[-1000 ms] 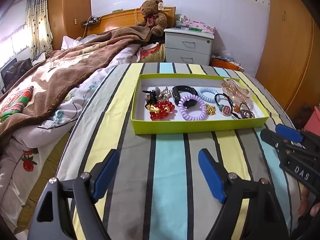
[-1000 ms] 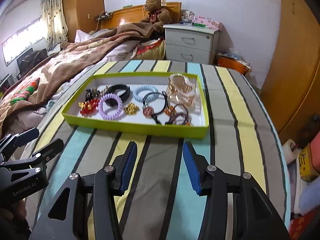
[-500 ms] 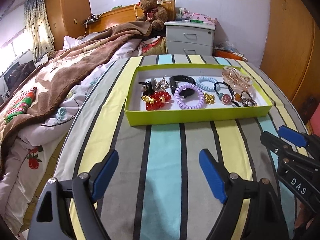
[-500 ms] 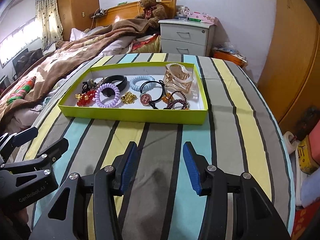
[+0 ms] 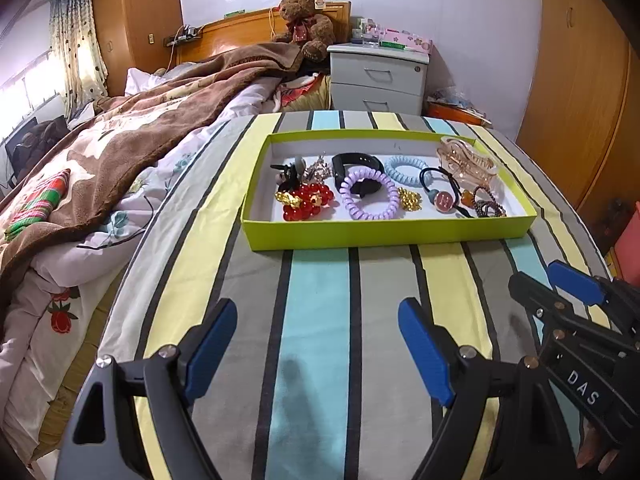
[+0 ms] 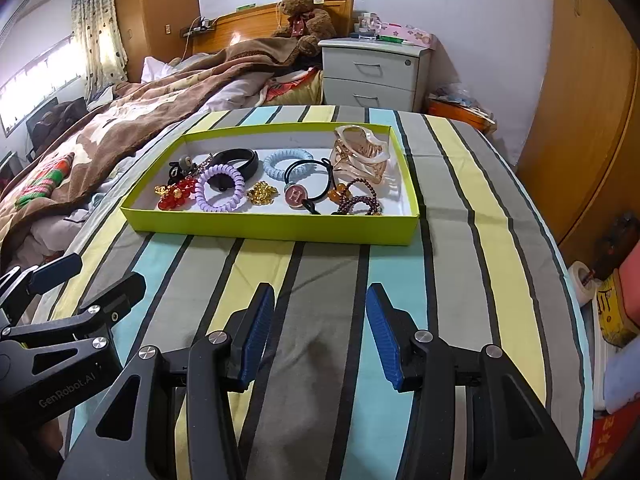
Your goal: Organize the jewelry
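Both hand-held grippers (image 5: 316, 344) (image 6: 320, 330) nearer tray (image 6: 272, 231); tape roll (image 6: 580, 280) right-view only.

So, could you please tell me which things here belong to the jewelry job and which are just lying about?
For the job:
green tray
purple coil band
blue coil band
red bead bracelet
clear claw clip

Lying about:
teddy bear
nightstand
brown blanket

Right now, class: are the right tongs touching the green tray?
Apart. In the right wrist view, the open right tongs hang short of the green tray, with a band of bare striped cloth between them.
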The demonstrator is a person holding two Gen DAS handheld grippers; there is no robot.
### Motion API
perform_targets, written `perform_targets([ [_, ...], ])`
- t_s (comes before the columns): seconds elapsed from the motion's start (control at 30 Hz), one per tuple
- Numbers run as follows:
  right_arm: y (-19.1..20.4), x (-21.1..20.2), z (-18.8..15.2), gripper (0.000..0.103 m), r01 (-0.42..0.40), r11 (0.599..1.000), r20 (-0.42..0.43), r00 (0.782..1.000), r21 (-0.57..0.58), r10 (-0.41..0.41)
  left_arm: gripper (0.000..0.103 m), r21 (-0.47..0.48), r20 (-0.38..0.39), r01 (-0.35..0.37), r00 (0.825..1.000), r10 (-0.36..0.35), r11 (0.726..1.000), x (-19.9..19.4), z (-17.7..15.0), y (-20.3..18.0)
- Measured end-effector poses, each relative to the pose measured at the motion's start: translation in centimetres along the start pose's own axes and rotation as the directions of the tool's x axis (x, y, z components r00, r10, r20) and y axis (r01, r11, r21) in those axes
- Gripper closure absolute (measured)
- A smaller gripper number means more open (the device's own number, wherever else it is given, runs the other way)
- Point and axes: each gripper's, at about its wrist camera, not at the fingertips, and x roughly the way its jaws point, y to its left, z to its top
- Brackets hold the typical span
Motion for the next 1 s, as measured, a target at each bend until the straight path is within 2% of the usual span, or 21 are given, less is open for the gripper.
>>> perform_targets([
  [1.0, 0.19, -0.51, 0.17, 0.055, -0.007, 1.0, 0.008, 1.0, -0.001, 0.007, 0.019, -0.004, 0.025, -0.018, 1.0, 0.018, 1.0, -0.7, -0.05, -0.15],
])
